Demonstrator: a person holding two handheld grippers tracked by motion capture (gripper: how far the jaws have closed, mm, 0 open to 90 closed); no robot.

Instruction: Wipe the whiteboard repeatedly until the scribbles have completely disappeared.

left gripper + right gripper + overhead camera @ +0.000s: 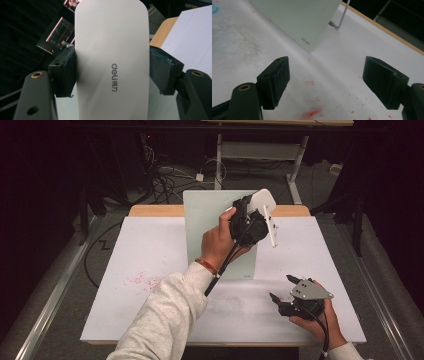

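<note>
In the high view, the left gripper (257,217) is raised over a pale green glass board (202,220) and pinches a white deli eraser (265,210), while the right gripper (281,288) rests low on the white table sheet (150,250) with its jaws spread.

The left gripper view has the eraser (112,60) clamped between both pads (68,72), touching each.

In the right gripper view, the spread fingers (275,80) hold nothing; red smudges (310,113) lie between them, and the board's corner (304,27) lies beyond.
</note>
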